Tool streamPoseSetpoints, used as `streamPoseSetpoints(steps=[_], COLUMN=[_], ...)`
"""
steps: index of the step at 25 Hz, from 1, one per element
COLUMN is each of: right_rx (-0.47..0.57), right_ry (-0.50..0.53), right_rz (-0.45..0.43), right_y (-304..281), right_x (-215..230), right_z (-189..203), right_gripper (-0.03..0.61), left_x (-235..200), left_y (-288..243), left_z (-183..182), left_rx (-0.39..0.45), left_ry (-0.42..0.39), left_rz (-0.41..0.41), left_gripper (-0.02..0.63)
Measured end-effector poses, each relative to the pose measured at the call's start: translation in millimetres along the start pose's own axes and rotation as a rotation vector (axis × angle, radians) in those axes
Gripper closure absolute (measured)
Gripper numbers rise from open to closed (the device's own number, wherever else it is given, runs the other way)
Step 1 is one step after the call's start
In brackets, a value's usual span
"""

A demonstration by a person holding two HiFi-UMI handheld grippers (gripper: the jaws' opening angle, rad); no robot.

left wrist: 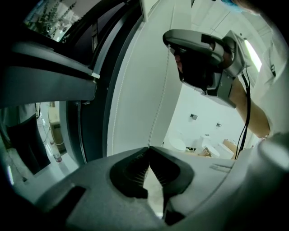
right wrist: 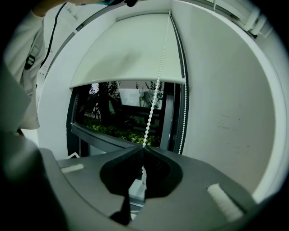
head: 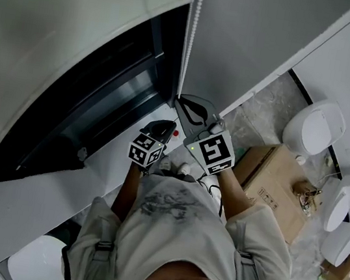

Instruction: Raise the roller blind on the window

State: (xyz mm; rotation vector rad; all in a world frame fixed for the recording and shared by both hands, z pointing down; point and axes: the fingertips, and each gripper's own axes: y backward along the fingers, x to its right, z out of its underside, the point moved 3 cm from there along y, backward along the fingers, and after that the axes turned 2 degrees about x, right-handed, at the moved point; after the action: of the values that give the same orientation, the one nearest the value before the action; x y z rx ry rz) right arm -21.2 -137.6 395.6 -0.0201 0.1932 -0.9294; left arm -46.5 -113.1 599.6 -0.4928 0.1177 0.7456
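The white roller blind covers the top part of the window; its bottom edge hangs above the dark glass. A white bead chain drops beside the window frame. My right gripper is shut on the bead chain, and beads show between its jaws. My left gripper sits just below the right one. It is shut on the same chain, which runs up from its tips to the right gripper. A second strand hangs along the frame.
A white window sill lies below the dark window. On the floor to the right are a cardboard box and white ceramic fixtures. Green plants show outside the glass. A white wall stands right of the window.
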Motion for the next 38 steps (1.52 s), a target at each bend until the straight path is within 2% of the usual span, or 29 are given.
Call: streamPoseSetpoints(steps=[11, 27, 32, 38], right_rx=[0.005, 0.001, 0.003, 0.005], right_ry=[0.017, 0.004, 0.005, 0.006], right_rz=[-0.013, 0.001, -0.002, -0.003], right_y=[0.1, -0.6, -1.6, -1.8], right_x=[3.7, 4.8, 3.3, 0.3], right_z=[1.8, 3.2, 2.2, 2.1], right_gripper=[0.569, 0.569, 0.569, 0.569], left_x=[13.7, 42.9, 55.4, 66.1], left_y=[46.1, 94.4, 97.6, 100.3], left_z=[-79.9, -226.5, -267.8, -295.5], left_rx=[0.176, 0.452, 0.509, 0.553], left_ry=[-0.063, -0.262, -0.332, -0.37], left_rz=[-0.008, 0.027, 0.04, 0.054], left_gripper=[0.557, 0.523, 0.523, 0.535])
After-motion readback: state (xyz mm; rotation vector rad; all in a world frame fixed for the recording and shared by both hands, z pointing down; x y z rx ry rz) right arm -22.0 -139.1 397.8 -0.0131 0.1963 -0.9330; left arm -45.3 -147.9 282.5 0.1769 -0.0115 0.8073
